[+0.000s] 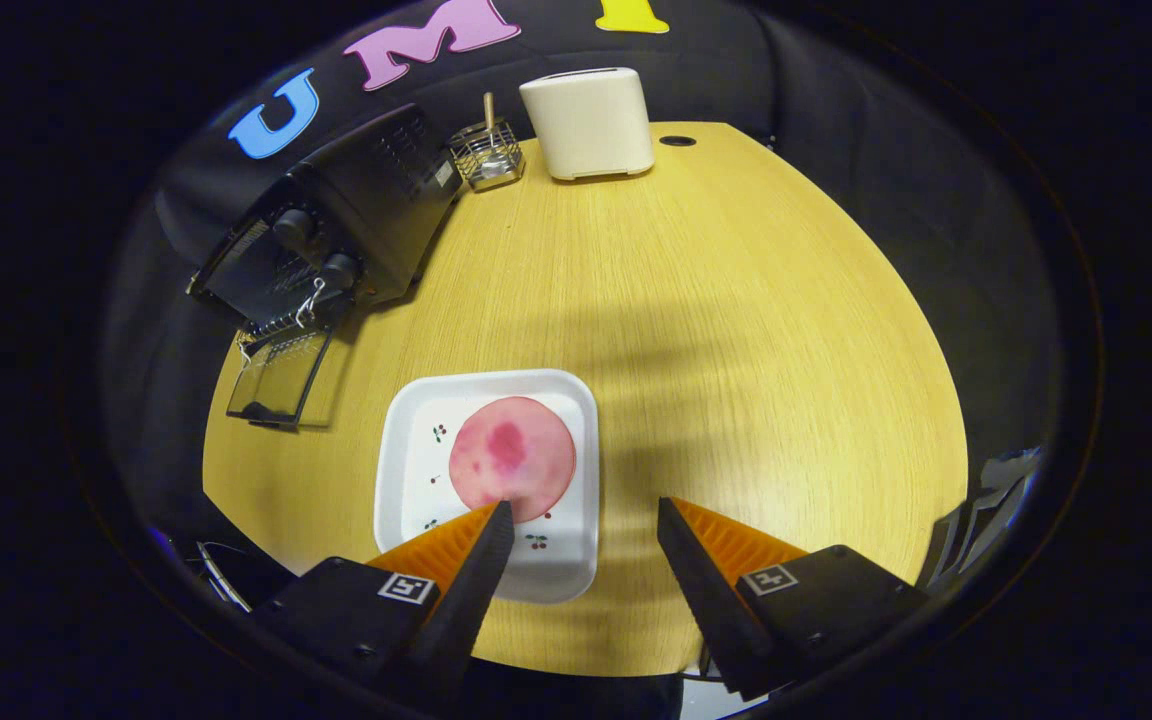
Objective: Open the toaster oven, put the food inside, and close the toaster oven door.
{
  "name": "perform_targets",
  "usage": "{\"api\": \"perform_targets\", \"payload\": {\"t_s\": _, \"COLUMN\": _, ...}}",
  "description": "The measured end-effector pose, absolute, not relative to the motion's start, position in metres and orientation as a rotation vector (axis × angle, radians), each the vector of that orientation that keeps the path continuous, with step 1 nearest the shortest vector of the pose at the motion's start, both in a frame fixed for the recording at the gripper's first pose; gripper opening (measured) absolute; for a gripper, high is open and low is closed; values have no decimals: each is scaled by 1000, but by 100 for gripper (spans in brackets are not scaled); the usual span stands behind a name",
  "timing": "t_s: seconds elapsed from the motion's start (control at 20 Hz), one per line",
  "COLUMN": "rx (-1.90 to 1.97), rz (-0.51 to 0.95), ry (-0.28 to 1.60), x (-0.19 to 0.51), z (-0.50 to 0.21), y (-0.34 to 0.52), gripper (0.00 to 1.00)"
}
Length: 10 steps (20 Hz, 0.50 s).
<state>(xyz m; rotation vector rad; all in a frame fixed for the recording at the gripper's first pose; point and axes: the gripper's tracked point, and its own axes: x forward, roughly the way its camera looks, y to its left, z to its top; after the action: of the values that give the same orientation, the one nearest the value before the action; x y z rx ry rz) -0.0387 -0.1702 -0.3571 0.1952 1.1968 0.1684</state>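
Note:
A black toaster oven (336, 225) stands at the far left of the round wooden table (736, 330), its glass door (276, 375) folded down open toward me. A round pink slice of food (512, 457) lies on a white square plate (416, 470) just ahead of my left finger. My gripper (586, 512) hovers above the table's near side, open, with nothing between its fingers. The left fingertip (496, 520) overlaps the near rim of the pink slice in the view; the right fingertip (671, 510) is over bare wood right of the plate.
A cream pop-up toaster (588, 122) stands at the back of the table. Beside it sits a small wire basket (486, 152) with a wooden stick. A dark cable hole (677, 141) lies right of the toaster. The table edge curves close under the fingers.

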Motion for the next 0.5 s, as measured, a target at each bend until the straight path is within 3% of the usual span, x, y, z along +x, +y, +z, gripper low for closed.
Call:
{"api": "perform_targets", "payload": {"t_s": 0.25, "rx": 160, "rz": 195, "ry": 1225, "x": -37, "z": -369, "y": -166, "gripper": 92}}
{"api": "perform_targets", "payload": {"t_s": 0.45, "rx": 102, "rz": 200, "ry": 1226, "x": -40, "z": -369, "y": -170, "gripper": 66}}
{"api": "perform_targets", "payload": {"t_s": 0.5, "rx": 71, "rz": 189, "ry": 1231, "x": -40, "z": -372, "y": -174, "gripper": 51}}
